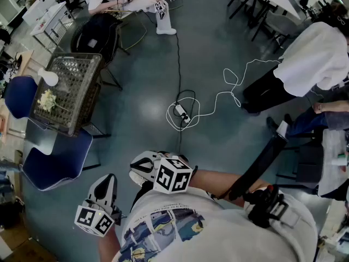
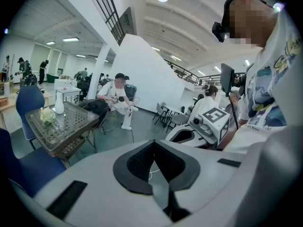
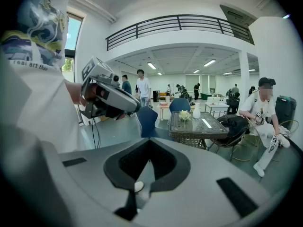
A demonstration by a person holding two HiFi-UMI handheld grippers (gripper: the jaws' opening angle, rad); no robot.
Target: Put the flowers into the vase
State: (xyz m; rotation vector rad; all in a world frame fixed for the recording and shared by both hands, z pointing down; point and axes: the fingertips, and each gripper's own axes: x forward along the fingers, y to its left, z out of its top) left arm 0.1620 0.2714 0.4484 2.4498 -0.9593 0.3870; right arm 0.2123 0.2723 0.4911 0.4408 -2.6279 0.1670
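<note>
your left gripper (image 1: pixel 105 183) and right gripper (image 1: pixel 139 168) are pressed together, empty. the pale cream flower bunch (image 1: pixel 48 99) near the white bulbous vase (image 1: pixel 48 78) looks light and crushable: pinch its stems.

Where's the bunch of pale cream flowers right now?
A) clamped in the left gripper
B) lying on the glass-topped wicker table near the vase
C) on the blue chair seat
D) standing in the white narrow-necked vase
B: the bunch of pale cream flowers lies on the glass-topped wicker table, close to the white narrow-necked vase but not in it.
</note>
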